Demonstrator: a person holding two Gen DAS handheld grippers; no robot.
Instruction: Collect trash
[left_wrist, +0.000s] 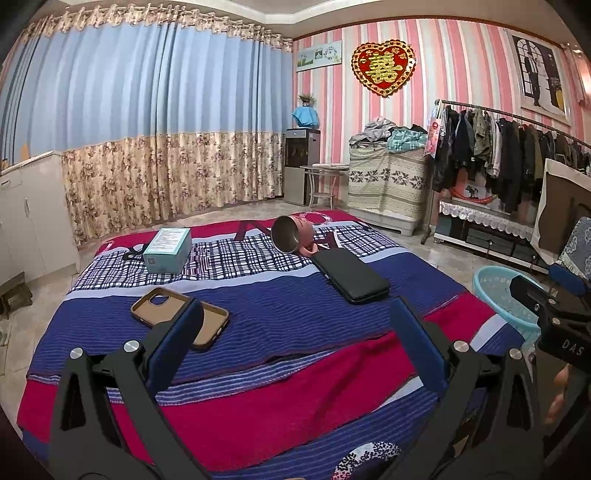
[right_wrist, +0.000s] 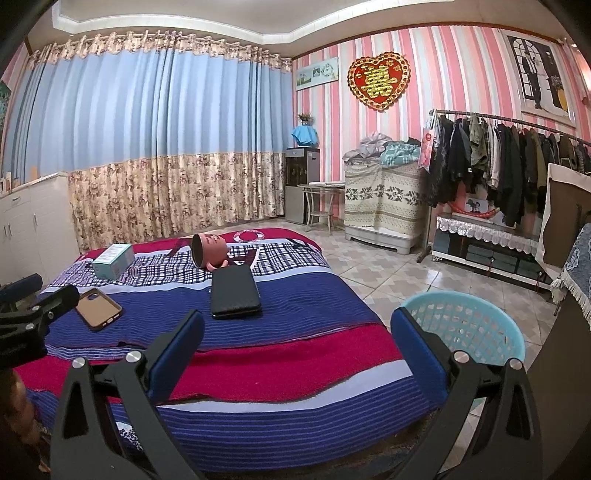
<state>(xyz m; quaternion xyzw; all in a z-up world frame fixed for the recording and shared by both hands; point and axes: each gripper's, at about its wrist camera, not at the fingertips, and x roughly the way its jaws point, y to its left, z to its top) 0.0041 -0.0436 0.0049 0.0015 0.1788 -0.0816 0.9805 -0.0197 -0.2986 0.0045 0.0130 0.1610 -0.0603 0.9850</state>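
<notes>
Both sets of jaws wide apart, empty: left gripper (left_wrist: 295, 332), right gripper (right_wrist: 297, 341), hovering over the striped red-and-blue bed (left_wrist: 295, 398)

Ahead of left jaws: tan phone case (left_wrist: 180, 316), teal cardboard box (left_wrist: 168, 250) beyond. Ahead of right jaws: flat black wallet case (right_wrist: 235, 291), tipped pink metal-lined mug (right_wrist: 209, 250) behind. Light-blue perforated plastic basket (right_wrist: 469, 325) beside right jaw, on floor

Risks: nothing reads clearly as trash, so wrong pick likely; flat cases on soft bedding may pinch fabric; round mug may roll
</notes>
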